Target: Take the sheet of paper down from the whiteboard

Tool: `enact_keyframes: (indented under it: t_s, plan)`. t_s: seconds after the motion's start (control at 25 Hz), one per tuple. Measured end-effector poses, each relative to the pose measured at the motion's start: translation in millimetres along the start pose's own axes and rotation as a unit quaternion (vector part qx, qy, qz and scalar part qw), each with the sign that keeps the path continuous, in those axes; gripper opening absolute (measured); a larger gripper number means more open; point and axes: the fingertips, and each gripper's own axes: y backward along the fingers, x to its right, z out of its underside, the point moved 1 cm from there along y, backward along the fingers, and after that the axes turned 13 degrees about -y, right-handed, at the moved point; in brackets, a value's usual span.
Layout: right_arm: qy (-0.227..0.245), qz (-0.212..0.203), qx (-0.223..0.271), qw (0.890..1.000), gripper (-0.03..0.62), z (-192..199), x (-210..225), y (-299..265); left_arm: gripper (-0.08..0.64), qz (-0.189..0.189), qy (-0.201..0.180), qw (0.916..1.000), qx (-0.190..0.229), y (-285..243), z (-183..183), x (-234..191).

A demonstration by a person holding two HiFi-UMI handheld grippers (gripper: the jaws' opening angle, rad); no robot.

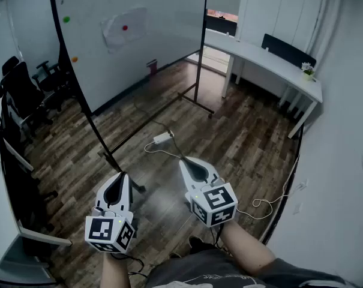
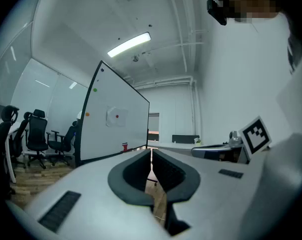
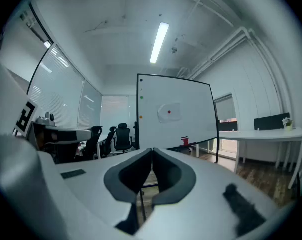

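Left gripper point(image 1: 122, 176) and right gripper point(image 1: 185, 161) are hovering, jaws pressed together, empty; paper point(image 1: 115, 32) is hanging on whiteboard point(image 1: 163, 47) well ahead, up-left, left gripper seemingly nearer.

Dark wood-plank floor point(image 1: 247, 137), with a white power strip point(image 1: 163, 138) and a loose cable lying on it. Against the white wall point(image 1: 343, 161), a long white desk point(image 1: 253, 54) bearing 1 small potted plant point(image 1: 307, 71). At the left, several black office chairs point(image 1: 25, 92). Overhead, 1 lit tube light point(image 3: 158, 43) on a white ceiling point(image 3: 116, 34).
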Motion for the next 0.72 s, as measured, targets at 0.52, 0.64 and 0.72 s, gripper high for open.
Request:
enact_keyframes:
  t_s: [0.52, 0.64, 0.72]
  plan:
    - [0.002, -0.004, 0.005, 1.0, 0.025, 0, -6, 9, 0.02, -0.032, -0.054, 0.9975, -0.034, 0, 14, -2]
    - [-0.013, -0.011, 0.009, 1.0, 0.023, 3, -11, 11, 0.02, -0.036, -0.05, 0.9974, -0.038, 4, 18, -2]
    - [-0.029, -0.023, 0.013, 0.999, 0.023, 5, -16, 14, 0.02, -0.039, -0.049, 0.9972, -0.042, 8, 20, -2]
